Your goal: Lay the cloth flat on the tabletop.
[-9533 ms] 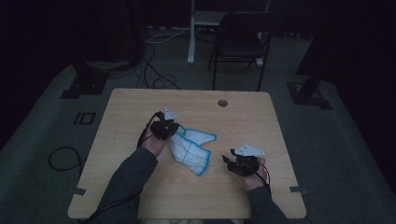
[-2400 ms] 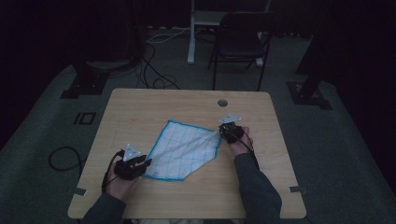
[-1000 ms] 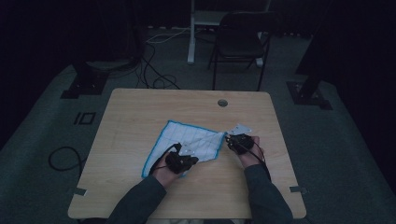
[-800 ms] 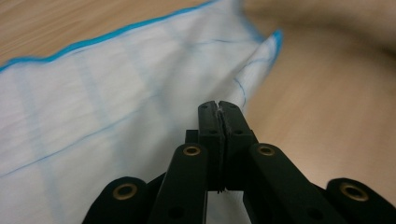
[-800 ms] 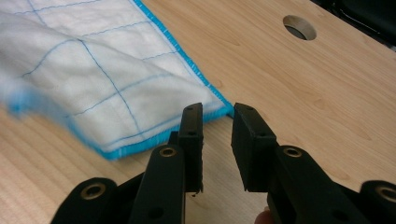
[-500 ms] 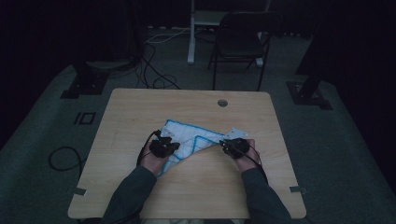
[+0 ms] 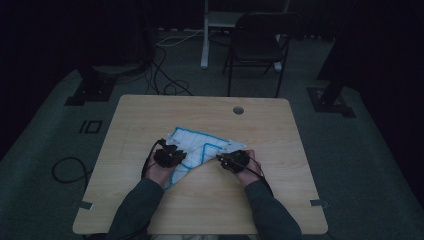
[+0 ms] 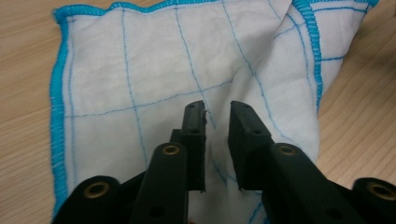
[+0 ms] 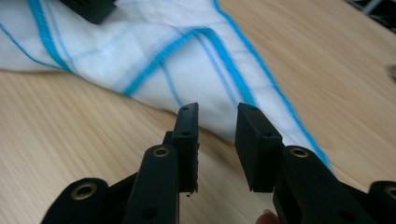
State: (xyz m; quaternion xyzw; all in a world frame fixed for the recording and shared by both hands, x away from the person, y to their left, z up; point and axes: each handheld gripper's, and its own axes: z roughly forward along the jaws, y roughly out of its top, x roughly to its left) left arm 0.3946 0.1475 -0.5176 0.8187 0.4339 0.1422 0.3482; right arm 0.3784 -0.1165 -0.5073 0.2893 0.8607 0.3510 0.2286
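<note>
Cloth mid-table, part-folded, long axis roughly 10-to-4 o'clock in high view. Left gripper above its near-left part, jaws just opened, narrow gap, fabric beneath, unpinched. Right gripper at 3 o'clock end, jaws just opened, cloth edge at 12 o'clock just ahead. Left gripper nearer fold.

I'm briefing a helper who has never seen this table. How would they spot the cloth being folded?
On the wooden table, look at the near middle, between the person's two hands. The cloth lies there partly folded, a corner turned over onto it. It is white with a bright blue stitched hem and thin blue grid lines, the only fabric on the table.
</note>
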